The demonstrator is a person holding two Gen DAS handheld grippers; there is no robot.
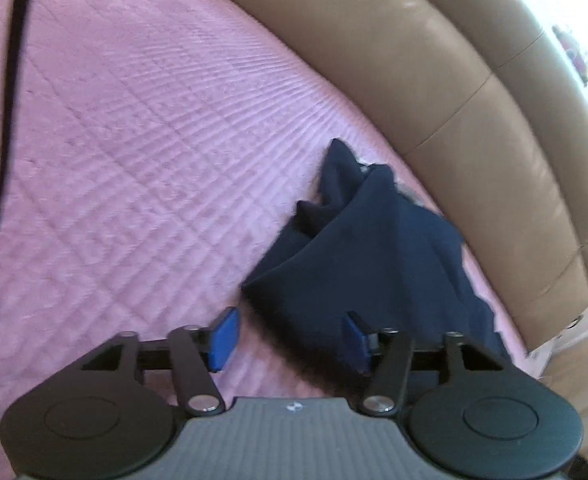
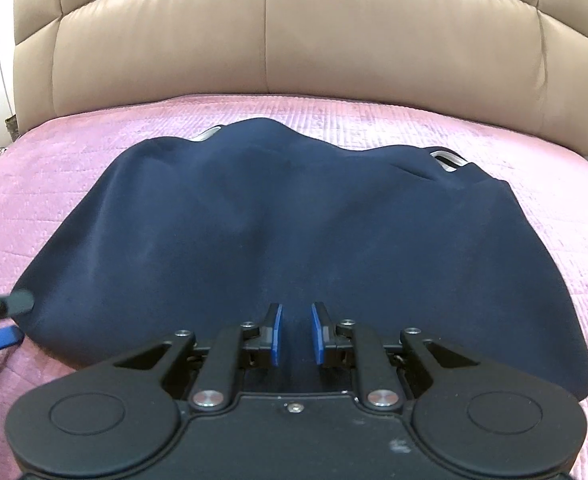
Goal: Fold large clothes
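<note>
Two blue-padded grippers we held low over the bed: our left gripper [image 1: 290,338] spread wide and empty, our right gripper [image 2: 296,334] parted narrowly, gripping nothing. Beyond them the navy fabric garment [image 2: 286,236] lay rumpled on the pink quilted bedspread [image 2: 373,120], before the tan leather headboard [image 2: 294,36].

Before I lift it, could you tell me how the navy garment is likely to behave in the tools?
The navy garment will probably be floppy: it lies in soft folds and humps on the pink bedspread. It looks like thick, matte fabric, so likely not slippery. Held at one edge, the rest would probably hang and drag.
</note>
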